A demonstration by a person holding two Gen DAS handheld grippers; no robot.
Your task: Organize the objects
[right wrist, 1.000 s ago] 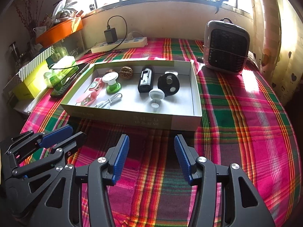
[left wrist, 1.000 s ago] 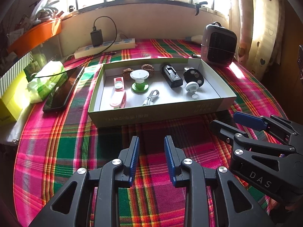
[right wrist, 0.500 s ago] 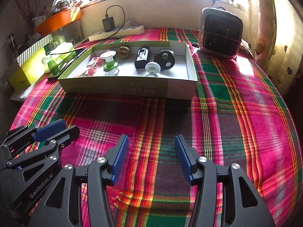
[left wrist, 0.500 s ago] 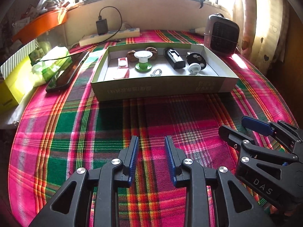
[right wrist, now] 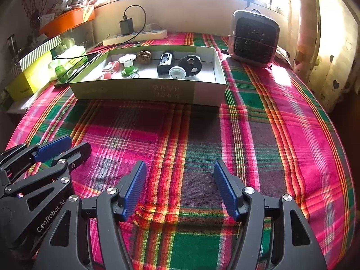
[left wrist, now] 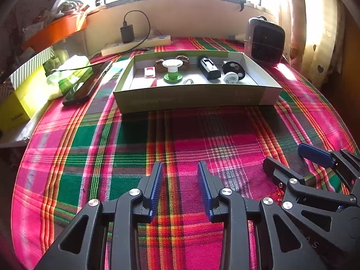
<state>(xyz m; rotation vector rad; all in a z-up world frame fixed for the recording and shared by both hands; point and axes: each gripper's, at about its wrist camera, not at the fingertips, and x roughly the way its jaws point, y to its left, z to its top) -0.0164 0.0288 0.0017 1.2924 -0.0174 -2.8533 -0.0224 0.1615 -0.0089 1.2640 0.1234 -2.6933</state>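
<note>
Objects sit in the box [right wrist: 144, 90]; left claw [right wrist: 56, 150], marked "GenRobot.AI", and right claw [right wrist: 180, 180] both spread, empty.

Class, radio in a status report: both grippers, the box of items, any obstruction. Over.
Left gripper and right gripper: jaws open, empty, over plaid cloth. Shallow green cardboard box ahead, small items inside. Nothing in between.
</note>
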